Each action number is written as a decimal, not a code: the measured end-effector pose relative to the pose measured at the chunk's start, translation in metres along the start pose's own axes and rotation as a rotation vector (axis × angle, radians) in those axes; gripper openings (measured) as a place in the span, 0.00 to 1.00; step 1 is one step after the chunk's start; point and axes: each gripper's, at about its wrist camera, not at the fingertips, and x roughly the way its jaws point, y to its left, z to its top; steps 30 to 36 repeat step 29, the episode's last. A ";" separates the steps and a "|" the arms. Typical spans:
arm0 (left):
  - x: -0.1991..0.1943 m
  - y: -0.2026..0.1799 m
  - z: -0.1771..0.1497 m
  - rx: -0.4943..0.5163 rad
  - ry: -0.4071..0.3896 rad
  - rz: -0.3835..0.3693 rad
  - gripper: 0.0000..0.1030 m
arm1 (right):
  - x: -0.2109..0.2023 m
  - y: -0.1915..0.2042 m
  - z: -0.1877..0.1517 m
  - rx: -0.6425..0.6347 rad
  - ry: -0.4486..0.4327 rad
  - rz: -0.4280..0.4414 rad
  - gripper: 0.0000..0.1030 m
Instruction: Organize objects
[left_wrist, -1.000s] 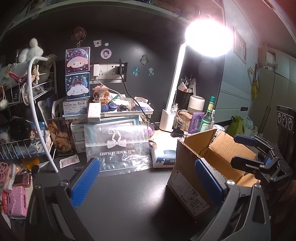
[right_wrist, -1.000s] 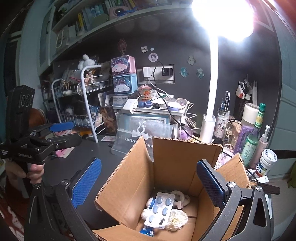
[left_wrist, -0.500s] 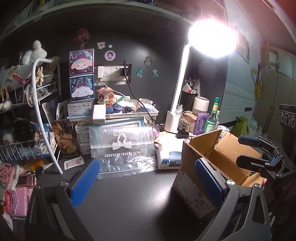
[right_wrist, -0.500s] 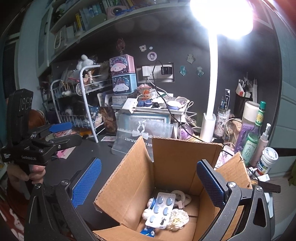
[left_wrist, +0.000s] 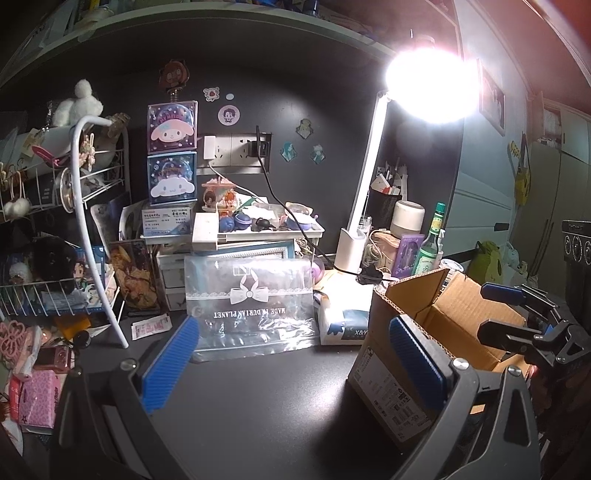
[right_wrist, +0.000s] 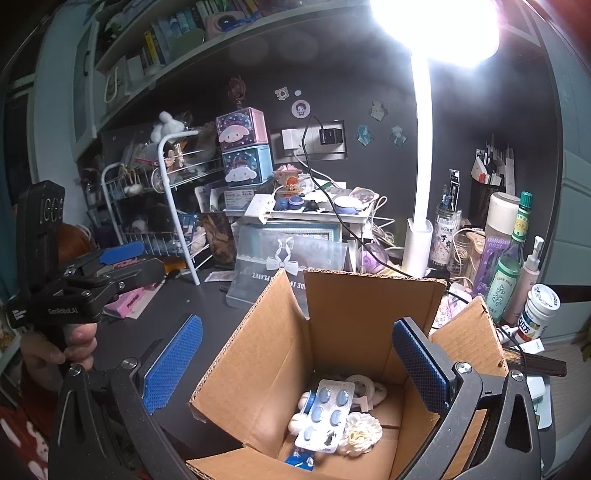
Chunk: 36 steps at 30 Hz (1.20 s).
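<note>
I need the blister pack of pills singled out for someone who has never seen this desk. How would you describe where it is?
Find the open cardboard box on the dark desk, in front of the bright lamp's white stem. Look down inside: the blister pack lies on top of the pile at the bottom, leaning over a white flower-shaped item and a tape roll. It alone is a silvery sheet studded with blue oval pills.

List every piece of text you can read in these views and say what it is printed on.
"MADE IN DURIAN PLANET", upside down: clear plastic bag.
"X&Y": tissue pack.
"GenRobot.AI": left gripper, side of its body.
Too small or blurred: cardboard box label, green bottle, white pill bottle, medicine boxes.
</note>
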 end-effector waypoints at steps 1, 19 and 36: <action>0.001 0.000 0.000 0.001 0.000 0.003 0.99 | 0.000 0.000 0.000 0.000 0.001 0.000 1.00; 0.001 -0.001 0.000 0.010 -0.003 -0.006 0.99 | 0.001 0.001 0.001 -0.006 0.009 -0.010 1.00; 0.001 -0.001 -0.002 0.010 -0.001 -0.010 0.99 | 0.001 0.003 0.001 -0.013 0.012 -0.013 1.00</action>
